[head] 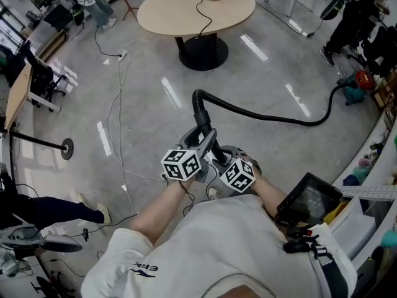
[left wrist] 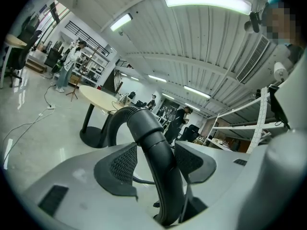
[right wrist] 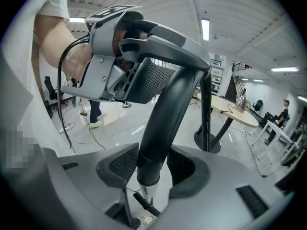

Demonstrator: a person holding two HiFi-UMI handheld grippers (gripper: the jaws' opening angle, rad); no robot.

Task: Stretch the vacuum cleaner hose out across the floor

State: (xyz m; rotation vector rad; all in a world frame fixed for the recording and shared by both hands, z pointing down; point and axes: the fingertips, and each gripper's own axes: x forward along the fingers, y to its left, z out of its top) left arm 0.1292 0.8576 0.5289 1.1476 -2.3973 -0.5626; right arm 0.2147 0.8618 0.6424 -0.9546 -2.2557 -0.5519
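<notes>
A black ribbed vacuum hose runs across the grey floor from the vacuum cleaner at the right and rises into a curved rigid handle tube in front of me. Both grippers hold that tube. My left gripper is shut on it higher up, and its pads press both sides of the tube. My right gripper is shut on the tube just below, near the tube's metal end. The ribbed hose hangs behind, and the left gripper shows above it.
A round wooden table on a black pedestal stands ahead, with a kettle on it. Thin cables trail over the floor at the left, near a round stand base. Shelving lines the right side. People stand at the far edges.
</notes>
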